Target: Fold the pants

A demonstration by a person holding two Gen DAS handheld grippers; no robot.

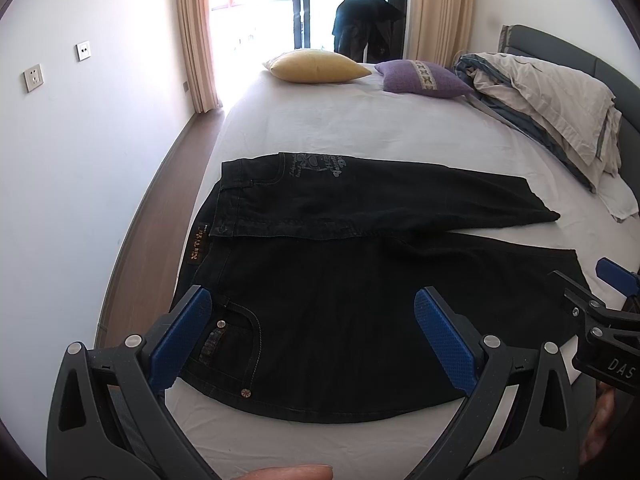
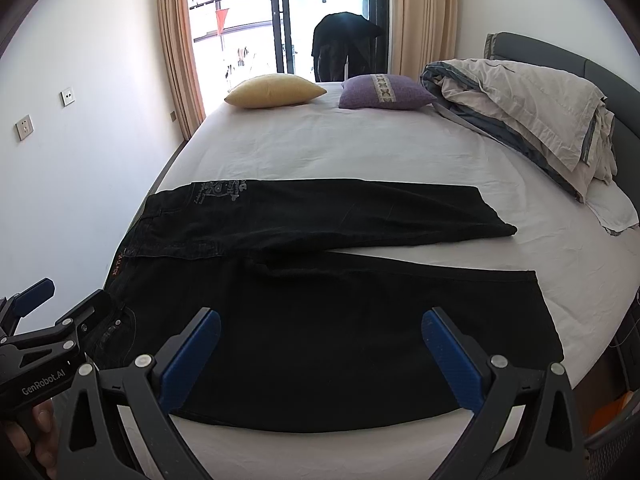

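While the black pants [image 1: 340, 280] lie spread on the bed [image 1: 360, 128], legs apart and only the far waist part flipped over, my left claw [image 1: 312, 332] and right claw [image 2: 320, 352] hover spread wide, holding nothing, so I judge the folding barely begun.

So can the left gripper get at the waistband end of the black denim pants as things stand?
Probably yes: the left gripper hangs open just above the black denim pants, waistband uncovered, nothing between.
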